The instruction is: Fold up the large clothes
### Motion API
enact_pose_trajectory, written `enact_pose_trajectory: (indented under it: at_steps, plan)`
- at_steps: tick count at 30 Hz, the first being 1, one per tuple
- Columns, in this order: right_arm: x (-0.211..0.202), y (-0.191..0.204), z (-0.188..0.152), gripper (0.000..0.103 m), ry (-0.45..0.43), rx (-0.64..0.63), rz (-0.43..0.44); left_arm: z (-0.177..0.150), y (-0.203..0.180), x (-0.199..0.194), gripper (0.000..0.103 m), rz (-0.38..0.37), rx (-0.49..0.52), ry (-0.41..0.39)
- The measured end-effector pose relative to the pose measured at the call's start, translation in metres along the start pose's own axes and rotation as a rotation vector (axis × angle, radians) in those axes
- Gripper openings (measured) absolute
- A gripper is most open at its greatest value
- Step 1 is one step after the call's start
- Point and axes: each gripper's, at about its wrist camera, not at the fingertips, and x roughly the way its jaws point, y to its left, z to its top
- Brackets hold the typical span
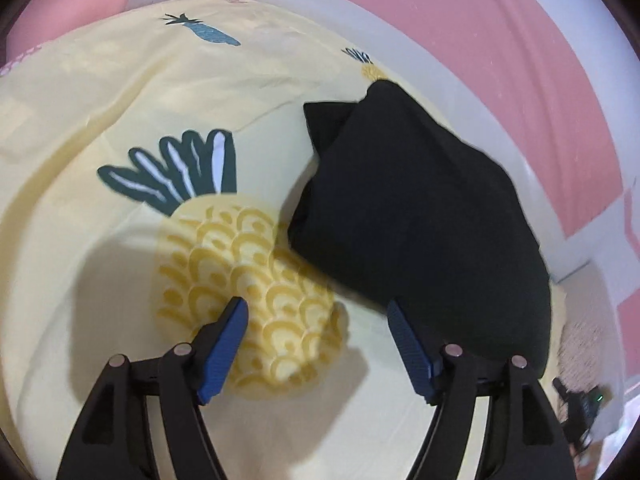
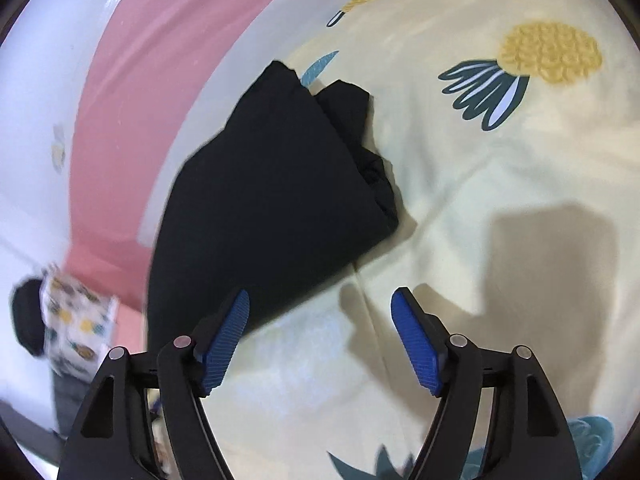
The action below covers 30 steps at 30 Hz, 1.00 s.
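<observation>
The left gripper (image 1: pixel 316 312) hangs with its jaws spread wide and nothing between them, its blue ribbed pads (image 1: pixel 224 352) poised over a large pineapple print (image 1: pixel 240 280) on a pale yellow bedsheet (image 1: pixel 100 120). Its right-hand pad sits at the near edge of a folded black garment (image 1: pixel 420 208), though contact cannot be judged from this view.

The right gripper (image 2: pixel 320 300) is likewise wide open and empty, its left-hand blue pad (image 2: pixel 224 344) overlapping the near edge of the black garment (image 2: pixel 272 192) in its own view, its other pad over bare bedsheet (image 2: pixel 480 184).

The garment lies in a compact, roughly oblong bundle near the side of the bed, several folded layers showing along one long edge and a smaller flap jutting at the far end. The grippers' shadows fall across the sheet just beside it.

Beyond the bed runs a white bed frame (image 1: pixel 480 92) against a pink wall (image 1: pixel 540 60). A pineapple-patterned cloth (image 2: pixel 76 332) shows, blurred, at the lower left of the right wrist view.
</observation>
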Motion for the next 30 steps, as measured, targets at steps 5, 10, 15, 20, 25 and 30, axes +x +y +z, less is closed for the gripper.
enact_pose_trajectory:
  at_steps: [5, 10, 15, 20, 25, 30]
  plan:
    - [0.027, -0.002, 0.014, 0.077, 0.022, 0.040, 0.020, 0.015, -0.007, 0.023, 0.083, -0.042, -0.039, 0.002]
    - [0.052, -0.001, 0.029, 0.082, 0.025, 0.079, 0.045, 0.038, -0.017, 0.042, 0.091, -0.070, -0.050, -0.026]
    - [0.067, 0.002, 0.042, 0.082, 0.013, 0.094, 0.037, 0.050, -0.028, 0.061, 0.085, -0.042, -0.035, -0.052]
    - [0.064, 0.006, 0.047, 0.051, -0.011, 0.098, 0.013, 0.052, -0.048, 0.058, 0.057, 0.038, 0.065, -0.078]
    - [0.040, 0.024, 0.046, 0.036, -0.008, 0.047, 0.006, 0.052, -0.069, 0.028, 0.033, 0.085, 0.169, -0.074]
    - [-0.012, 0.024, 0.015, 0.035, 0.014, 0.016, 0.025, 0.031, -0.064, -0.024, 0.033, 0.049, 0.189, -0.062]
